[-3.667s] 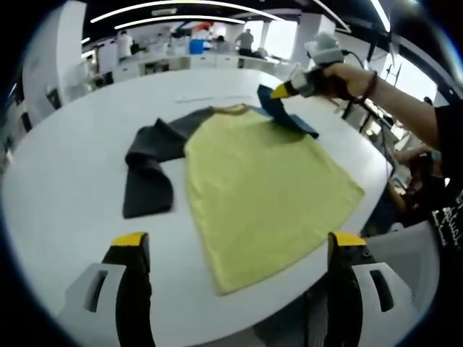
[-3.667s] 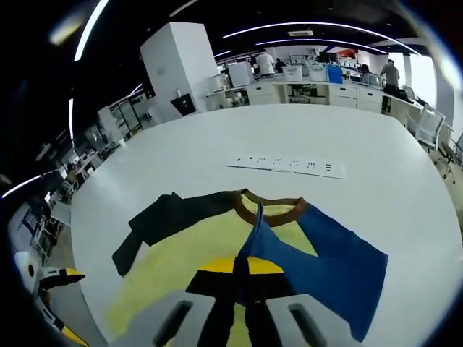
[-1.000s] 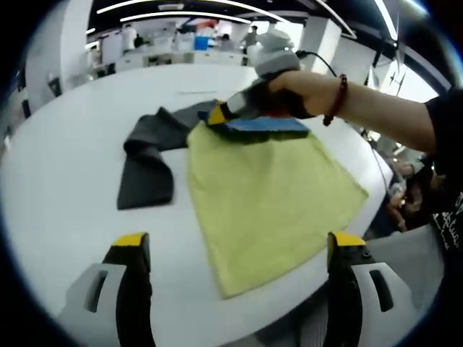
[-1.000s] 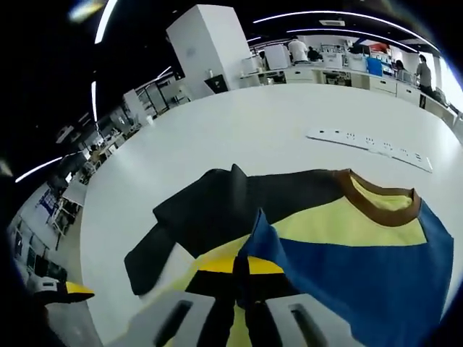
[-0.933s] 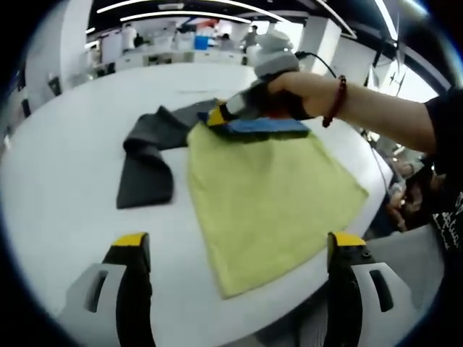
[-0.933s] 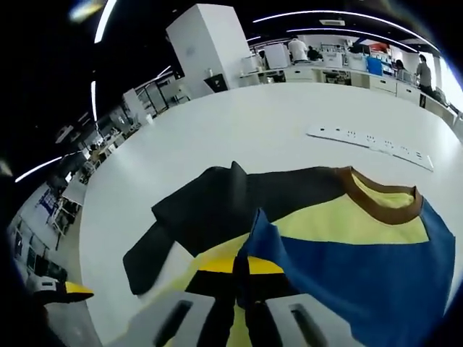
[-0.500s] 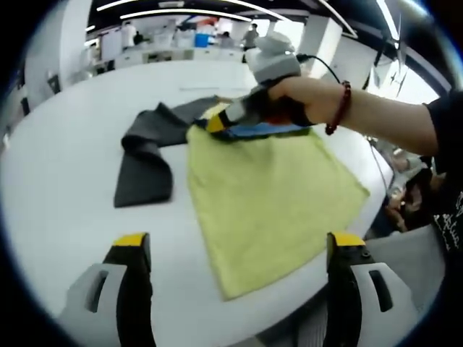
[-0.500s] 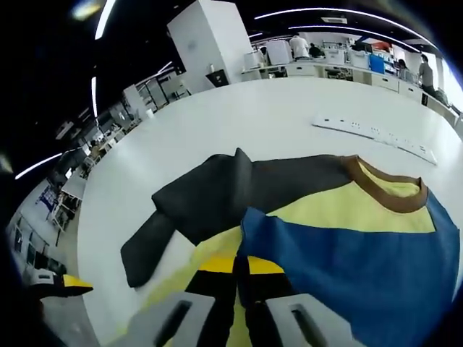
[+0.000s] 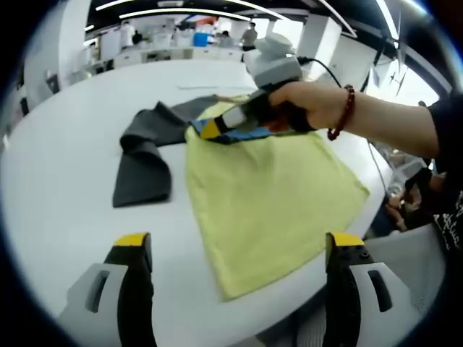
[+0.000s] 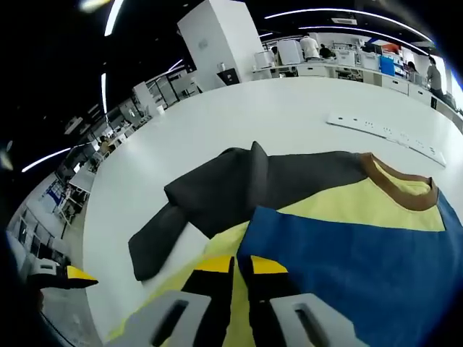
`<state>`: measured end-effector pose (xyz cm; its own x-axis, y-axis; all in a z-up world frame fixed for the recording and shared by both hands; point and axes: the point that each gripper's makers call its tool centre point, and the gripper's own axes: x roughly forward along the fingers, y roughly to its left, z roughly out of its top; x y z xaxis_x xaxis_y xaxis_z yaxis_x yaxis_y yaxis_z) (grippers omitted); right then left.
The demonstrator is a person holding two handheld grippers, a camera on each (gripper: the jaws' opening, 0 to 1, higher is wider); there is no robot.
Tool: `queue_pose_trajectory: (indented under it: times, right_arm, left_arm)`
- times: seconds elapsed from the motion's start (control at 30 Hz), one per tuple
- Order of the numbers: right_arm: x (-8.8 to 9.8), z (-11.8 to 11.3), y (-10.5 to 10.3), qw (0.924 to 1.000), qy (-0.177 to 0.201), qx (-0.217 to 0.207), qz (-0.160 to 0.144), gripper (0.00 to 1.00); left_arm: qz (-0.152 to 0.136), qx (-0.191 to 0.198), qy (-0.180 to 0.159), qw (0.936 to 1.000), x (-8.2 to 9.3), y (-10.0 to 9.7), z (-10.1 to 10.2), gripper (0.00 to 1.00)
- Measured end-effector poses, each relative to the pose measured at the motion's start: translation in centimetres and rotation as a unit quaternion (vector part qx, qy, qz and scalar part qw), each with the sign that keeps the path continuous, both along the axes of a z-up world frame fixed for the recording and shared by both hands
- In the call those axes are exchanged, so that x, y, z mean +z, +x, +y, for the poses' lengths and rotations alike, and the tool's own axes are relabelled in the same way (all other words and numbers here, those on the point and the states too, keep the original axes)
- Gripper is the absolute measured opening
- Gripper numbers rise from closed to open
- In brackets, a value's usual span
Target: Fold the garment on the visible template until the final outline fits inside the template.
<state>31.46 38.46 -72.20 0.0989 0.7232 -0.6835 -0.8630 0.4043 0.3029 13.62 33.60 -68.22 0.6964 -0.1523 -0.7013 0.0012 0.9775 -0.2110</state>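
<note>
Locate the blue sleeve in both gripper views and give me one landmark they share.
Left gripper view: the blue sleeve is a thin band upper centre, across the top of the yellow shirt body, under the right gripper.
Right gripper view: it spreads over the lower right, from just above the jaws to the edge.
Shared landmark: the dark grey sleeve, lying left of the blue one on the white table.

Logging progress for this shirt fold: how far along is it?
Done: the blue sleeve lies folded across the yellow shirt. In hand: the right gripper sits shut at that sleeve's edge. Left: the dark sleeve is spread on the white table; the left gripper is open.
</note>
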Motion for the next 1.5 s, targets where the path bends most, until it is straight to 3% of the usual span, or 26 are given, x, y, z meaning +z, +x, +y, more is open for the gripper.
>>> queue_pose_trajectory:
  times: [0.5, 0.63, 0.73, 1.0, 1.27, 1.5]
  right_arm:
    - [0.2, -0.3, -1.6, 0.9994, -0.002, 0.036, 0.002, 0.03]
    - [2.3, -0.7, -0.1, 0.9996, 0.016, 0.018, -0.014, 0.08]
    - [3.4, -1.6, 1.8, 0.9994, 0.016, -0.006, -0.029, 0.19]
    - [4.7, -4.7, 5.0, 0.9978, 0.002, -0.036, -0.056, 0.34]
    - [4.3, -8.6, 7.6, 0.9945, -0.025, -0.067, -0.077, 0.39]
    - [2.6, -9.5, 7.0, 0.9944, -0.045, -0.060, -0.074, 0.40]
  left_arm:
    - [-0.005, 0.003, 0.004, 1.0000, 0.4, 0.0, 0.0, 0.96]
    - [-0.005, 0.005, 0.007, 0.9999, 0.5, 0.0, 0.2, 0.96]
    - [-0.008, 0.006, 0.009, 0.9999, 0.6, 0.1, 0.3, 0.96]
    - [-0.014, 0.004, 0.014, 0.9998, 1.1, 0.5, 0.3, 0.98]
    - [-0.016, 0.004, 0.020, 0.9997, 1.5, 0.7, 0.5, 0.99]
    - [-0.017, 0.001, 0.022, 0.9996, 1.6, 0.7, 0.3, 0.99]
